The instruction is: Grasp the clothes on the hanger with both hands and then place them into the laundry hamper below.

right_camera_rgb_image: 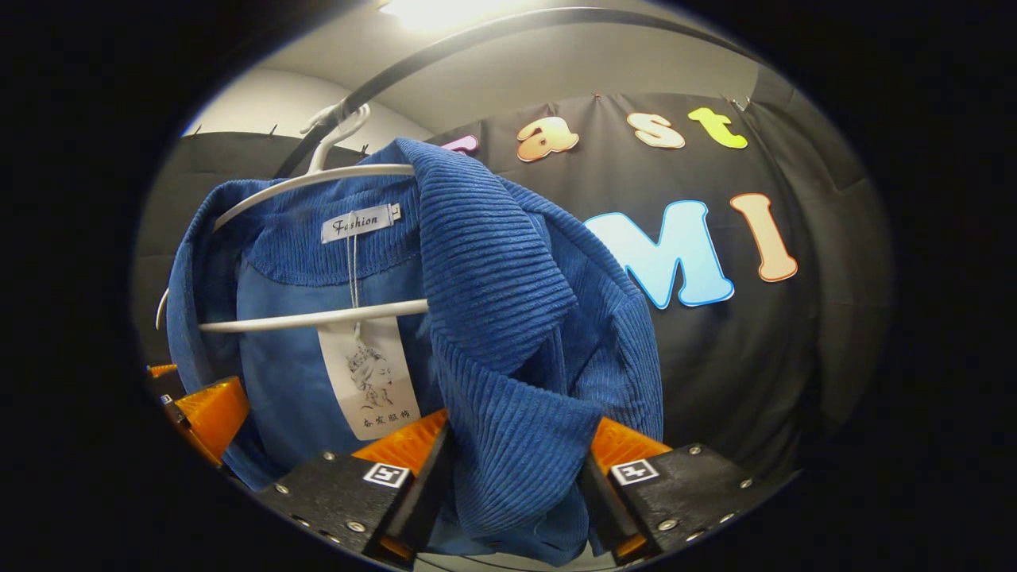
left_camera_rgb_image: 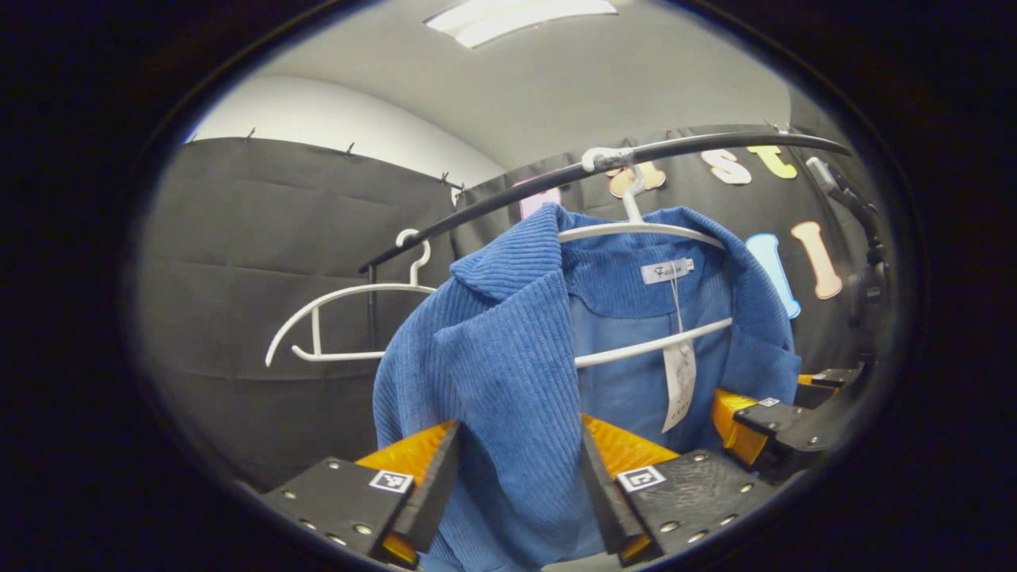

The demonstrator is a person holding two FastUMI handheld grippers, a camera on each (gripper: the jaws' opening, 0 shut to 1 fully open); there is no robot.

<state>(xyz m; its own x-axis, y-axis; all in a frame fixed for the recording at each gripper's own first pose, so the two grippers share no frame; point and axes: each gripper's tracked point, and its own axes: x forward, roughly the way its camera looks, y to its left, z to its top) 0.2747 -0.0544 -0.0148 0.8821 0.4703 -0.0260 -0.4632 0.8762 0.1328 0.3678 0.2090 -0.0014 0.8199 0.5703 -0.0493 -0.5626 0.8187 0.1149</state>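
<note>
- Two grippers, nearest the cameras. Left gripper (left_camera_rgb_image: 518, 485), at the bottom of the left gripper view: fingers set apart with a fold of cloth filling the gap between them, both inner faces against the fabric, pinching it.
- Right gripper (right_camera_rgb_image: 515, 485), at the bottom of the right gripper view: same arrangement, fingers either side of a hanging fold of the garment's front edge, closed onto it.
- One blue corduroy jacket (left_camera_rgb_image: 508, 349) (right_camera_rgb_image: 508, 318), ribbed outside, smooth lining inside. It hangs open on a hanger, collar uppermost, each front panel caught by one gripper. In the left gripper view the right gripper appears at the jacket's far edge, low on the right side of the picture; in the right gripper view the left gripper appears low on the left, beside the jacket's other panel.
- One paper swing tag (left_camera_rgb_image: 679, 381) (right_camera_rgb_image: 369, 381), hanging on a thread from the neck label, lying against the lining.
- One white hanger (left_camera_rgb_image: 636, 230) (right_camera_rgb_image: 310, 318), inside the jacket's shoulders, its lower bar crossing the lining, its hook over the rail.
- One spare white hanger (left_camera_rgb_image: 349, 318), bare, hooked further along the same rail, well apart from the jacket.
- One dark rail (left_camera_rgb_image: 596, 171) (right_camera_rgb_image: 477, 40), running overhead across both views.
- Room: black cloth wall (left_camera_rgb_image: 262, 262) (right_camera_rgb_image: 715, 365) behind the rail, pinned along its top edge; pale wall above it; pale ceiling with a lit light panel (left_camera_rgb_image: 520, 16).
- Floor or standing surface: cannot tell.
</note>
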